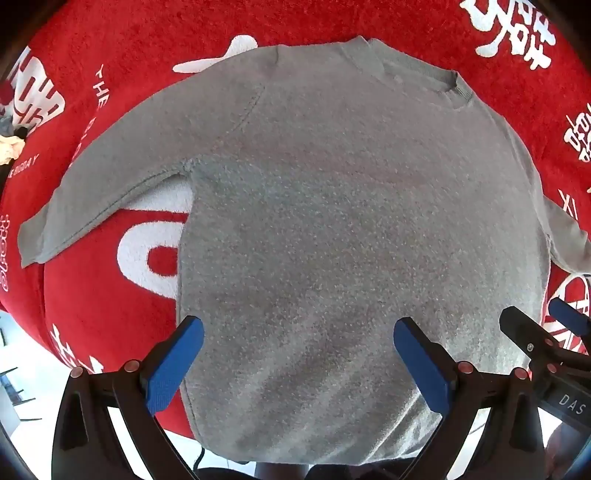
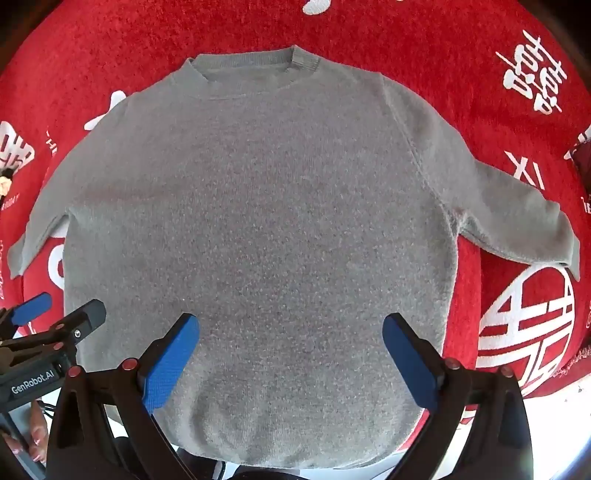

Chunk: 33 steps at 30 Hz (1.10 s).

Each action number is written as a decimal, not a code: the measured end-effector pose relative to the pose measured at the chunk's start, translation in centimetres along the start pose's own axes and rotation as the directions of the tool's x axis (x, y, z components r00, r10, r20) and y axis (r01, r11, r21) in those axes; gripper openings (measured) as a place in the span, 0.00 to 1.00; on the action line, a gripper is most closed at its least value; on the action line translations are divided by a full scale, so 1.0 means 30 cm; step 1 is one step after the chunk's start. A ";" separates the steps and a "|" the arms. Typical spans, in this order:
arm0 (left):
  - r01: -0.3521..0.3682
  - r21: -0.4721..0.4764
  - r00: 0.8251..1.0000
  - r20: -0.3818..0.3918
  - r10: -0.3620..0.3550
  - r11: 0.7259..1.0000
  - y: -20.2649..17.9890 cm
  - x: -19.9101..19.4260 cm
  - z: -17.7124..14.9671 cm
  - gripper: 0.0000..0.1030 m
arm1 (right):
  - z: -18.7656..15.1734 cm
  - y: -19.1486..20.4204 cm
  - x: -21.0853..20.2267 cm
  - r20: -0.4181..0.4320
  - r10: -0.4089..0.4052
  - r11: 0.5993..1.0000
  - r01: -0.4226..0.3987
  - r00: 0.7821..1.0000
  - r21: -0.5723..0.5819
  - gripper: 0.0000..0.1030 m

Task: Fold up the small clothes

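Both claws are seen spread wide with nothing between the blue pads: the left gripper (image 1: 298, 363) and the right gripper (image 2: 290, 360) are each held above the lower body of a grey sweater (image 1: 332, 221), pointing down at it, and no pad can be seen pressing the knit. The sweater (image 2: 258, 229) is laid flat and unfolded on a red blanket (image 1: 129, 40), collar away from the cameras, hem nearest them, sleeves spread to either side.

By the left wrist view the whole left-hand sleeve (image 1: 110, 177) is shown down to its cuff, while the other sleeve is cut off at the frame edge; the right gripper (image 1: 535, 325) is caught at the right border, beside the sweater's side edge. By the right wrist view the opposite sleeve (image 2: 517, 218) is shown in full, lying over a white round emblem (image 2: 528, 325) on the blanket (image 2: 406, 33), and the left gripper (image 2: 61, 314) is seen at the left border, with fingertips (image 2: 37, 439) of a hand below it. White lettering is printed across the blanket in both views.
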<state>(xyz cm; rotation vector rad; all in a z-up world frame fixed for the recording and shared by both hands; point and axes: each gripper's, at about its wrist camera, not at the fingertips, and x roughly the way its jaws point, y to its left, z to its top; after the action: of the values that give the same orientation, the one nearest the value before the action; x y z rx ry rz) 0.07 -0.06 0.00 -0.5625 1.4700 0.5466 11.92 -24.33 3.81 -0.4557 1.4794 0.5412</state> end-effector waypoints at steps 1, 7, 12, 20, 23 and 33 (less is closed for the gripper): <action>0.000 0.002 1.000 0.000 0.000 1.000 -0.003 0.001 -0.003 1.00 | -0.001 -0.001 0.000 -0.001 0.001 1.000 -0.001 1.000 0.003 0.97; -0.006 -0.017 1.000 -0.003 0.006 1.000 -0.018 -0.004 -0.012 1.00 | -0.008 -0.007 0.000 -0.006 0.000 1.000 0.000 1.000 0.002 0.97; -0.006 -0.023 1.000 0.000 0.006 1.000 -0.026 -0.014 -0.025 1.00 | -0.014 -0.006 0.000 -0.008 0.002 1.000 -0.002 1.000 0.002 0.97; 0.001 -0.009 1.000 0.018 -0.001 1.000 -0.016 -0.019 -0.023 1.00 | -0.021 0.010 -0.005 -0.003 -0.003 1.000 0.003 1.000 -0.005 0.97; 0.007 -0.012 1.000 0.022 -0.007 1.000 -0.012 -0.021 -0.022 1.00 | -0.014 0.012 -0.007 -0.006 -0.002 1.000 0.002 1.000 -0.005 0.97; -0.004 -0.011 1.000 0.005 0.004 1.000 -0.006 -0.027 -0.019 1.00 | -0.009 0.019 -0.011 -0.002 -0.006 1.000 0.006 1.000 -0.009 0.97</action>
<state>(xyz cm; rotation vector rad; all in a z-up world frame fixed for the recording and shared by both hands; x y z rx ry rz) -0.27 -0.56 0.79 -0.5667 1.4648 0.5585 11.36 -24.06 4.15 -0.4676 1.4777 0.5424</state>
